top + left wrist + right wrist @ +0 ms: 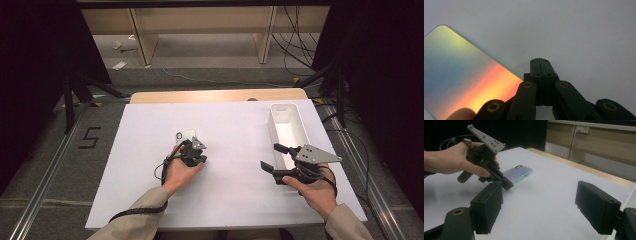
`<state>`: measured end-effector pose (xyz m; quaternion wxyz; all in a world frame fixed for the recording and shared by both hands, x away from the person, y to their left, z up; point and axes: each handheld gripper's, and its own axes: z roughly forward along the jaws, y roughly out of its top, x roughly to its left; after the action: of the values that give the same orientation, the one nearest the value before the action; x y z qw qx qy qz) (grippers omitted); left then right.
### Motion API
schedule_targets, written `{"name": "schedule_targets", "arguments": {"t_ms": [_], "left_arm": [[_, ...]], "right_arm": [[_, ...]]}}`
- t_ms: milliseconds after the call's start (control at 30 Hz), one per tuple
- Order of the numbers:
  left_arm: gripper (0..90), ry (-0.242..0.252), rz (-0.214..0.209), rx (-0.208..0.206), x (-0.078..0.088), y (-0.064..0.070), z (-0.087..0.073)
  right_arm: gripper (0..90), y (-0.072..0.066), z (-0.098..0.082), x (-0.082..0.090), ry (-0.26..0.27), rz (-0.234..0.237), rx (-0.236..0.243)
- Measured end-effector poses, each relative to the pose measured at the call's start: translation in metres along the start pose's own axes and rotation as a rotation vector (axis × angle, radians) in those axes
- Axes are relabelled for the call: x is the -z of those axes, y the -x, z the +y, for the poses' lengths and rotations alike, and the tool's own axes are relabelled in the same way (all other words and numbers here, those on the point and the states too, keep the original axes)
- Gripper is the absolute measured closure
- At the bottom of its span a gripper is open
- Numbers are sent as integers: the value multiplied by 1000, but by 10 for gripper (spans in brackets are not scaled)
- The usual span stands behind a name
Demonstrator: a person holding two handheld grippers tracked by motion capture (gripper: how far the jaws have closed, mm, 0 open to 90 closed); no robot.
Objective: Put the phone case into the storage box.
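The left tool (194, 149) has its jaws pressed together with nothing between them; in the left gripper view the closed tips rest just beside the near corner of the phone (461, 75), which lies flat on the white table (235, 195) with its iridescent back up. Closed tips set against an edge like that suit nudging or sliding the phone better than lifting it, since a flat slab on a table offers little to pinch from above. The left hand (179, 172) angles the tool forward and down, forearm low over the table. Well to the right of it, the right tool (274, 162) is spread wide and empty, held just above the table. Right beside that tool stands a long white bin (295, 120), probably where the phone belongs.
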<state>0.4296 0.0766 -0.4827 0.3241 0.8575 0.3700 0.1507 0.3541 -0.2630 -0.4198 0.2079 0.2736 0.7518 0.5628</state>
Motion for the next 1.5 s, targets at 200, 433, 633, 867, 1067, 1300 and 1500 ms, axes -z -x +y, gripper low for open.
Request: {"name": "schedule_targets", "arguments": {"t_ms": [200,433,633,867,1067,1300,1500], "left_arm": [[898,-11,6,14,5,-5,-5],[898,-46,21,21,12,-10,-12],[898,-59,32,46,19,-19,-21],[897,-71,53,72,28,-31,-30],[897,-75,61,81,33,-37,-36],[897,-75,70,97,38,-44,-41],[895,-78,73,95,39,-45,-42]], "right_arm": [[229,0,0,0,0,-2,0],[230,0,0,1,1,-4,-2],[229,0,0,0,0,-2,-1],[230,0,1,0,0,-4,-1],[230,0,1,1,2,-8,-2],[229,0,1,1,2,-6,-4],[230,1,1,1,2,-6,-4]]}}
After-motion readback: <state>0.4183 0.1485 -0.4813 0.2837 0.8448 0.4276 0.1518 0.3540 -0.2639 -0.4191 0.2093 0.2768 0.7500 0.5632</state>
